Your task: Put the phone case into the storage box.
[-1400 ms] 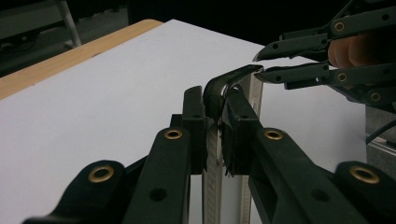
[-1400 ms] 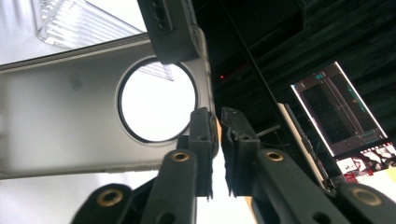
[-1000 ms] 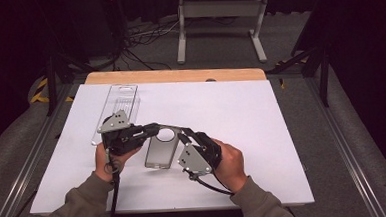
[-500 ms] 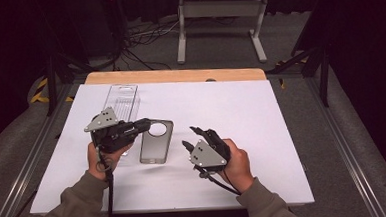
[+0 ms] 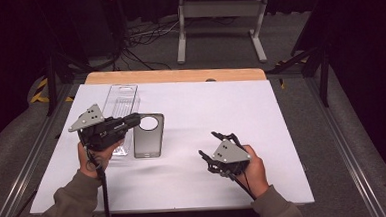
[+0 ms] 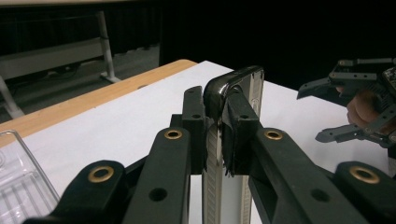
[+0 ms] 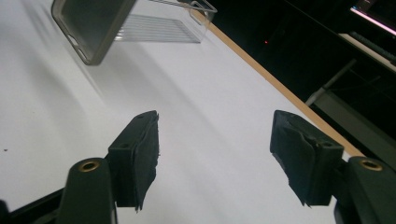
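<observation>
A grey phone case (image 5: 149, 137) with a round camera hole is at the left middle of the white table (image 5: 221, 107). My left gripper (image 5: 134, 120) is shut on its long left edge, and in the left gripper view the pads (image 6: 240, 121) clamp the case rim (image 6: 233, 86). The right gripper view shows the case (image 7: 88, 23) raised a little, with a shadow beneath it. My right gripper (image 5: 209, 143) is open and empty near the front right, well apart from the case; its jaws (image 7: 215, 135) stand wide over bare table. It also appears far off as the right gripper (image 6: 355, 102).
A clear plastic tray (image 5: 120, 103) lies just behind and left of the left gripper, also seen as the tray (image 7: 163, 23). A wooden strip (image 5: 179, 75) runs along the table's far edge. A metal stand (image 5: 216, 17) and cables are on the floor beyond.
My right gripper has drawn away from the case, to the right and toward the front edge, and is now open. The left gripper has shifted slightly left, still holding the case.
</observation>
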Motion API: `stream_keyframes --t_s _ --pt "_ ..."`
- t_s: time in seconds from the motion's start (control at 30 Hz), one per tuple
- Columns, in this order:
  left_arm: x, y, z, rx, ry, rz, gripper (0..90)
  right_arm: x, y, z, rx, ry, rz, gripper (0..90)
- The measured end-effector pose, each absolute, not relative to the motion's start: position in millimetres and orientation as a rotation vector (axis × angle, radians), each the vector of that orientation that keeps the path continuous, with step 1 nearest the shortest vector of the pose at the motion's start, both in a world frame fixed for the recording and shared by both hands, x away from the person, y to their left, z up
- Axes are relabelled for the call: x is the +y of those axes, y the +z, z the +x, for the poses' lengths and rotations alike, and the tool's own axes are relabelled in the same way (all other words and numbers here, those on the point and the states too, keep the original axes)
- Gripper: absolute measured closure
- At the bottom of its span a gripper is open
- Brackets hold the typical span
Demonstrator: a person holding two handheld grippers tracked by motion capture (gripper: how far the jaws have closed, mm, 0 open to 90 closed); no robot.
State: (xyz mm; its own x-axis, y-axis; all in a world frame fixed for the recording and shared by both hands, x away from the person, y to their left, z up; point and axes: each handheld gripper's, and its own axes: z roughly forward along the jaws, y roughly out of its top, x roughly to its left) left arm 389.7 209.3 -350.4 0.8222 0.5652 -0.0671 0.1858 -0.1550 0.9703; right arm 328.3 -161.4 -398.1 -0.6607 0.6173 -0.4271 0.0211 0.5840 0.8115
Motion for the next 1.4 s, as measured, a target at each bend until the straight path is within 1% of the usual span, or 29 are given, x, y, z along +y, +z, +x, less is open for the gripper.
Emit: stream_keyframes --t_s 0.23,0.3,0.6,0.8,1.2,1.4 --pt "215 -348 389 0.595 0.379 1.692 81.0 -188 -415 327 2.092 1.039 0.617 28.6" --pt "217 -347 389 0.589 0.374 1.683 81.0 -195 -420 326 2.093 1.056 0.659 26.0" --pt "223 -342 389 0.592 0.395 1.660 81.0 -210 -429 321 2.094 1.053 0.723 18.0" --pt "229 -335 393 0.594 0.409 1.633 81.0 -213 -436 318 2.124 1.023 0.730 18.3" --pt "238 -321 410 0.603 0.433 1.603 81.0 -211 -437 318 2.115 1.030 0.727 19.1" --pt "252 -312 421 0.628 0.439 1.582 81.0 -209 -438 318 2.115 1.030 0.716 19.7"
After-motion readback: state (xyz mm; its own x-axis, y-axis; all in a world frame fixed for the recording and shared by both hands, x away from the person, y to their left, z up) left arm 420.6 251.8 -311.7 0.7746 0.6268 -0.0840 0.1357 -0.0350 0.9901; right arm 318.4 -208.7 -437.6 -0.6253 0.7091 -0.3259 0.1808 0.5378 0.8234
